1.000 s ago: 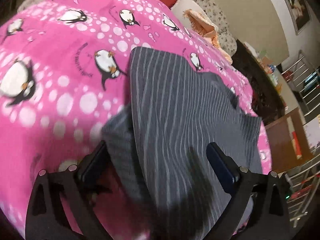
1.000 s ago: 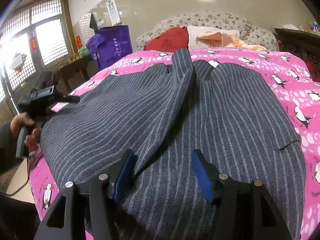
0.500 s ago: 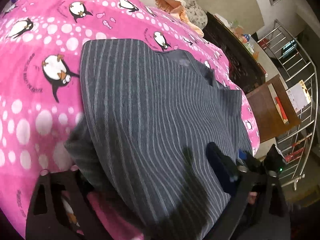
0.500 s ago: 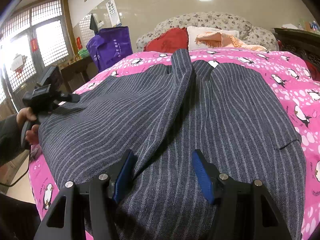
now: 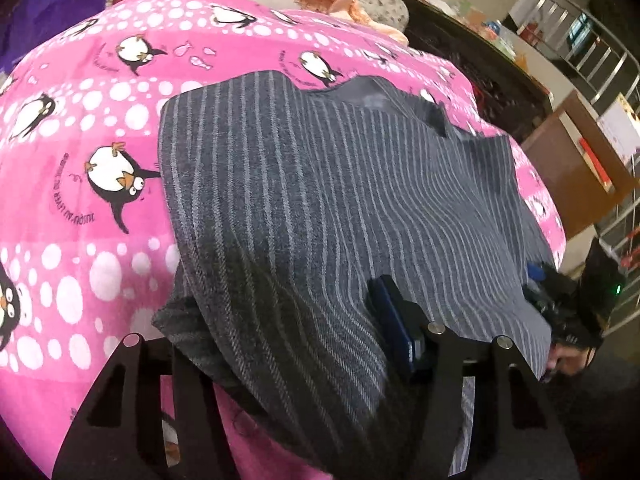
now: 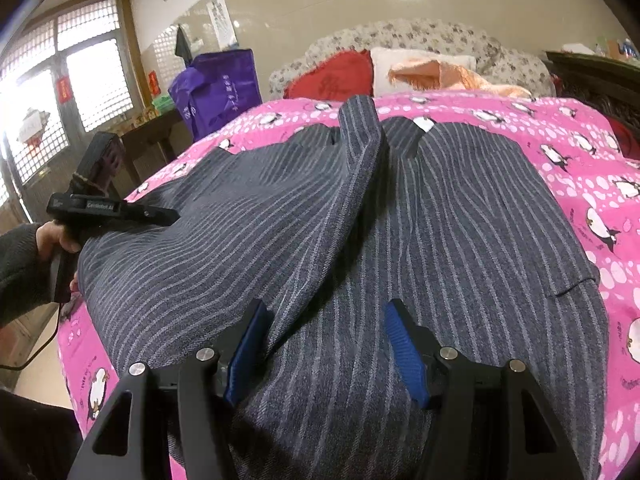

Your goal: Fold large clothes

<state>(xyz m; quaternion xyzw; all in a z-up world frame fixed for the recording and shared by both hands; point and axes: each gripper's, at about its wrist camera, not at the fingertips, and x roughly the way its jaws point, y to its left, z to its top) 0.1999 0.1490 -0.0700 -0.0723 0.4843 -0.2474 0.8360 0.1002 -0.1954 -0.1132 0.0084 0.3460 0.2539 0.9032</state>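
A grey pinstriped jacket (image 6: 460, 220) lies spread on the pink penguin bedspread (image 6: 580, 140), with one sleeve (image 6: 352, 168) folded up along its middle. My right gripper (image 6: 325, 308) rests on the near hem with its blue pads apart and a ridge of cloth between them, not pinched. My left gripper (image 5: 280, 300) sits at the jacket's (image 5: 340, 180) left corner. Its jaws are closing around the edge, which drapes over and hides the left finger, while the right pad lies on top. In the right wrist view the left gripper (image 6: 168, 214) is held by a hand at the bed's left side.
Behind the bedspread (image 5: 80, 160) lie a red pillow (image 6: 332, 76) and an orange cloth (image 6: 440, 74). A purple bag (image 6: 220, 88) stands on a table at the back left. A dark wooden cabinet (image 5: 480, 68) and a metal rack (image 5: 592, 40) stand beyond the bed's right side.
The left gripper has rolled and slid over the jacket's corner, its jaws have narrowed, and cloth now covers its left finger. The right gripper has stayed put.
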